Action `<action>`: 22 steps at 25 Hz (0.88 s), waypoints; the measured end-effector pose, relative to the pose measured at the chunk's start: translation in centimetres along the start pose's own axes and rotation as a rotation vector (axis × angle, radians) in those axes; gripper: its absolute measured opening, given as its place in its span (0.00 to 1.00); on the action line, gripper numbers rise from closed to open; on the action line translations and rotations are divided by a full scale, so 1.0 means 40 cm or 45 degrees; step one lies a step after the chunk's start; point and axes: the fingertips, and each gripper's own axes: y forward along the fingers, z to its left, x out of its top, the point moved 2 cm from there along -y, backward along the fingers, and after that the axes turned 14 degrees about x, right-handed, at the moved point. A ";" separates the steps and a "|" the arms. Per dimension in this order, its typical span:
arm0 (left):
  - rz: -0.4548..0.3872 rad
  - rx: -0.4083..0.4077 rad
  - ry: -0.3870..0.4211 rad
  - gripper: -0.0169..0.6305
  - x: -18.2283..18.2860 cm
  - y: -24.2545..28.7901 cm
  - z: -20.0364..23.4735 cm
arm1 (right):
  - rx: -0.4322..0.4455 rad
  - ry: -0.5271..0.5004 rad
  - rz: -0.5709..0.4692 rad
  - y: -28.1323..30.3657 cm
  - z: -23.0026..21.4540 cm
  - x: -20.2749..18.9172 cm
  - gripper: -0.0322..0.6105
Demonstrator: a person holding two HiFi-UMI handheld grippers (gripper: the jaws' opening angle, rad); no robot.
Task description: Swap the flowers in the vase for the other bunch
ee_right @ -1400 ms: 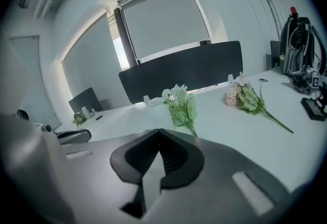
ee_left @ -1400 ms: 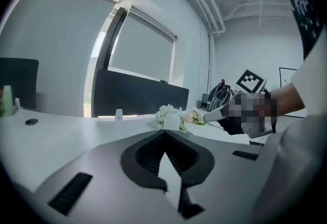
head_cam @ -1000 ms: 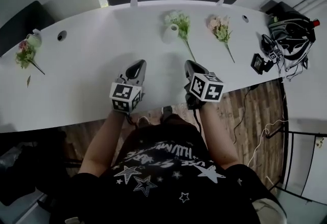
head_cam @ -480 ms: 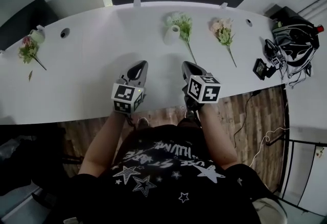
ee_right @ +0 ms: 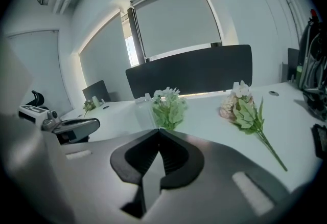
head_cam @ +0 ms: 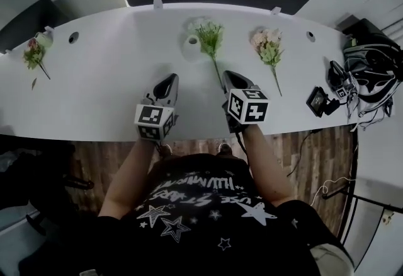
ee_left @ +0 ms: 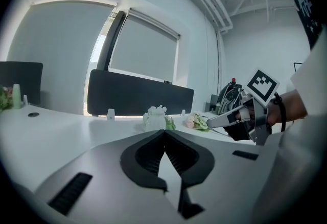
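Counter's far edge: vase beside green bunch | left gripper, right gripper: fingers closed, empty | risk: opening late, you could topple vase.

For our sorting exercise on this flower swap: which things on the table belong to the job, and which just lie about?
Job: white vase, green bunch, pink bunch.
Lying about: far-left posy, black device, black gear with cables.

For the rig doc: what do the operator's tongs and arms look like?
Left tongs and right tongs: grey tapered shells, black ribbed pads, each with a white cube of black square markers. Forearms unsleeved; black short-sleeved T-shirt with white stars and lettering.
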 end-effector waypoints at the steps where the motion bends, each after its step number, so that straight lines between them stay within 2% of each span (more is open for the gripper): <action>1: 0.000 0.018 -0.005 0.04 0.001 0.007 -0.021 | 0.004 -0.007 0.004 -0.009 -0.026 0.004 0.05; 9: 0.021 0.113 -0.006 0.04 -0.012 0.072 -0.181 | 0.084 -0.009 0.042 -0.068 -0.183 -0.002 0.05; 14: 0.038 0.176 -0.018 0.04 -0.010 0.090 -0.274 | 0.075 -0.011 0.089 -0.113 -0.279 -0.017 0.06; 17: 0.046 0.202 -0.020 0.04 -0.011 0.096 -0.324 | 0.063 0.012 0.098 -0.142 -0.346 -0.018 0.10; 22: 0.040 0.254 -0.025 0.04 -0.005 0.097 -0.373 | 0.015 0.033 0.137 -0.163 -0.439 -0.024 0.23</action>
